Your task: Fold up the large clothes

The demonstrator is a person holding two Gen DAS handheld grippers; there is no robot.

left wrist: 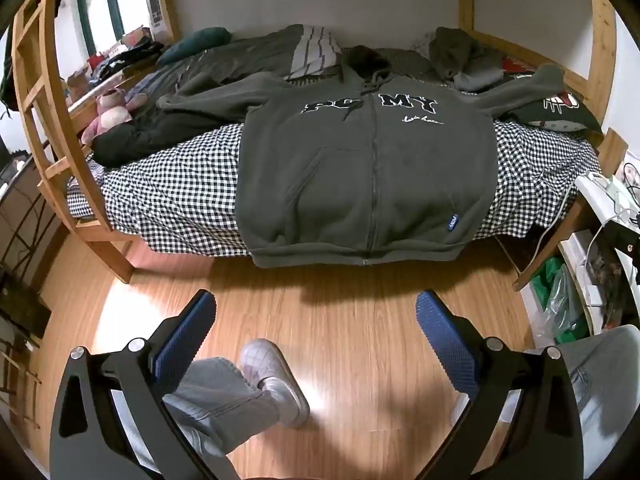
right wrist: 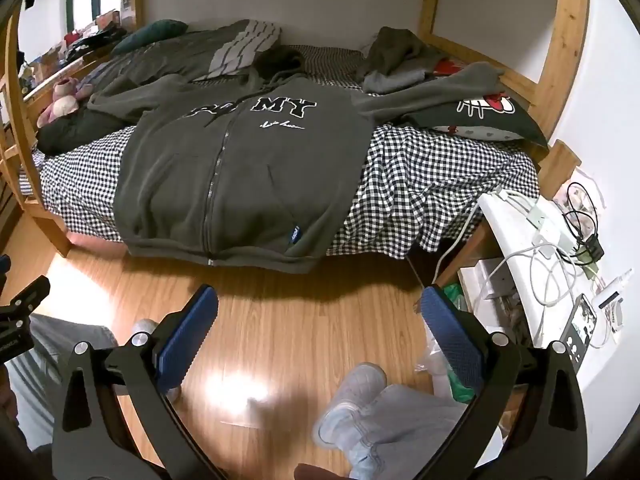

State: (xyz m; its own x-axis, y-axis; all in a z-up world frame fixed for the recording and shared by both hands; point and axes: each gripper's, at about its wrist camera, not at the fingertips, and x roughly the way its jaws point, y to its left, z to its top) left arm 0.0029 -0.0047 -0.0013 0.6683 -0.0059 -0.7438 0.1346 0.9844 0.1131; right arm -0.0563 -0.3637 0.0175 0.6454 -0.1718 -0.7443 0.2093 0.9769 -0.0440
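Observation:
A dark grey zip hoodie [left wrist: 360,168] [right wrist: 240,176] with white lettering lies face up on the checked bedsheet [left wrist: 172,196] [right wrist: 432,184]. Its hem hangs over the bed's near edge and both sleeves are spread out sideways. My left gripper [left wrist: 316,312] is open above the wooden floor, well short of the hem, with nothing between its blue pads [left wrist: 188,336]. My right gripper [right wrist: 320,308] is open too, held over the floor in front of the bed, empty. The hood lies flat behind the collar.
A wooden bunk frame [left wrist: 44,120] [right wrist: 560,40] surrounds the bed. Crumpled clothes [left wrist: 460,56], pillows [right wrist: 480,120] and a plush toy [left wrist: 112,112] lie at the back. A white desk [right wrist: 532,240] with cables stands on the right. The person's legs and shoes [left wrist: 276,380] [right wrist: 352,404] are below.

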